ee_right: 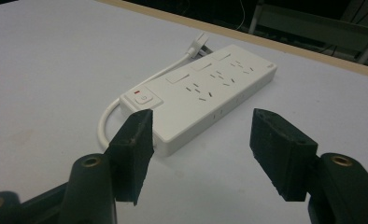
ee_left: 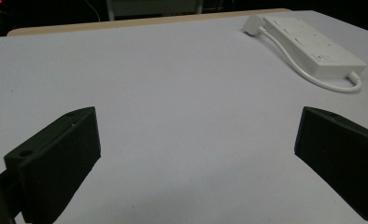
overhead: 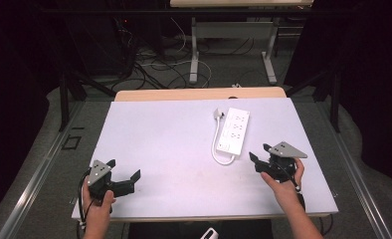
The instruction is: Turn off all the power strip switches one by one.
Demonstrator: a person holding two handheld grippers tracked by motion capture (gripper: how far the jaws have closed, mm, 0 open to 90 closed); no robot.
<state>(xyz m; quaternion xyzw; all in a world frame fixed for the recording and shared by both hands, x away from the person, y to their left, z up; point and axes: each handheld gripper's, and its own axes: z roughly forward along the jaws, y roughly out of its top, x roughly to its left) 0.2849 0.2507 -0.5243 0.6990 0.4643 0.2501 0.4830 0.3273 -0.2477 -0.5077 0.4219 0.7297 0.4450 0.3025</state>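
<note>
At the desk's [overhead: 184, 149] near-left corner, left gripper [overhead: 125, 175] with jaws spread wide over bare surface, white power strip [overhead: 234, 130] lying flat right of centre, its cord [overhead: 218, 149] looped alongside, right gripper [overhead: 260, 155] just beside the strip's near end, jaws apart, holding nothing

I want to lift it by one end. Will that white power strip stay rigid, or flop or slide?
The power strip looks like a hard flat box, so it likely stays stiff. Its cord loops loosely and would probably dangle. The smooth casing might slip between the pads.
</note>
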